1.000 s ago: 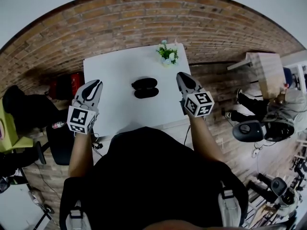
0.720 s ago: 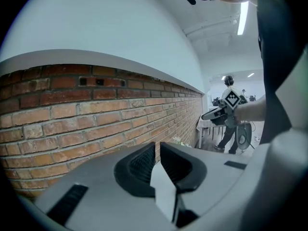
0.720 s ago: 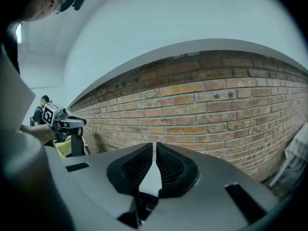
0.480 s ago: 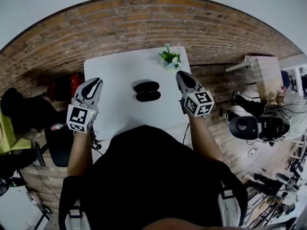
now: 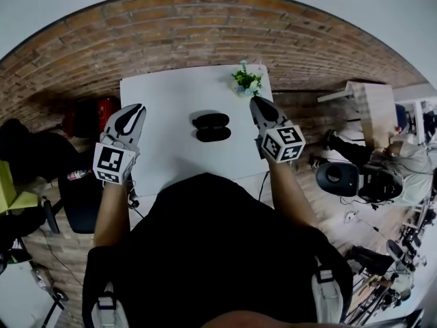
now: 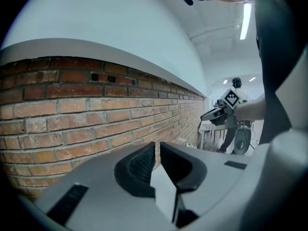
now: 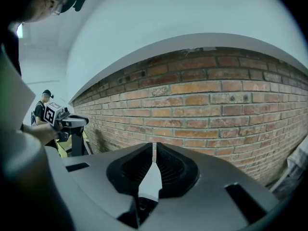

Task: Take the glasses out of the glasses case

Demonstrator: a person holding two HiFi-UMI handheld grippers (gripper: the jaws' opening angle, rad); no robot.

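Frankly, the case point(image 5: 212, 127) is too small in the head view to read well. It shows as two dark oval lobes side by side, and you can't tell whether glasses lie inside. It sits near the middle of the white table point(image 5: 164, 115), well apart from both claws. Your torso covers the table's near edge. A small plant point(image 5: 246, 80) stands at the far edge, by the brick wall point(image 5: 171, 26). Your left gripper point(image 5: 134, 109) hangs over the table's left edge, your right gripper point(image 5: 256, 103) at its right edge. Both gripper views look along the brick wall — each claw is clenched on nothing, the left with a bare sliver between its jaws.
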